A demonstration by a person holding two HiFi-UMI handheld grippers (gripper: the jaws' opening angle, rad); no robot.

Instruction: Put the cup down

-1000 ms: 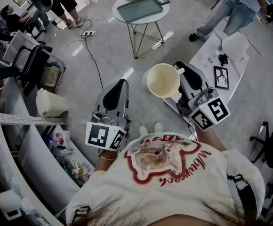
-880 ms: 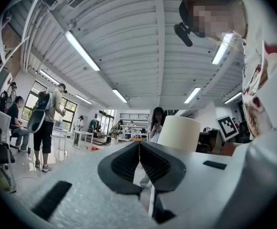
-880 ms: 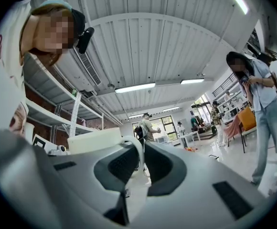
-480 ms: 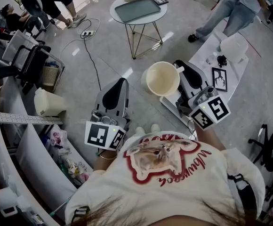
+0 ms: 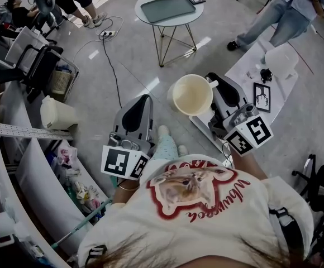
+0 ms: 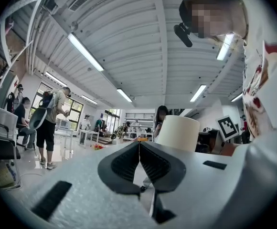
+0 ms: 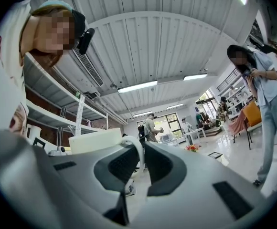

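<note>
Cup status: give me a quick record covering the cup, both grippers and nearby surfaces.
cup: cream, upright, mouth up, in the air
handle: between the right gripper's jaws
right gripper: shut on the handle
left gripper: shut, empty, left of the cup
below cup: floor
round table: ahead, holds a tray
put down: not yet

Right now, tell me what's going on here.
A person holds a tool in each hand. The right tool is clamped on the handle of a cream cup, holding it upright in the air above the floor, out in front of the person. The left tool is shut with nothing in it, off to the cup's left. The cup is not yet set down; a round table stands further ahead.
</note>
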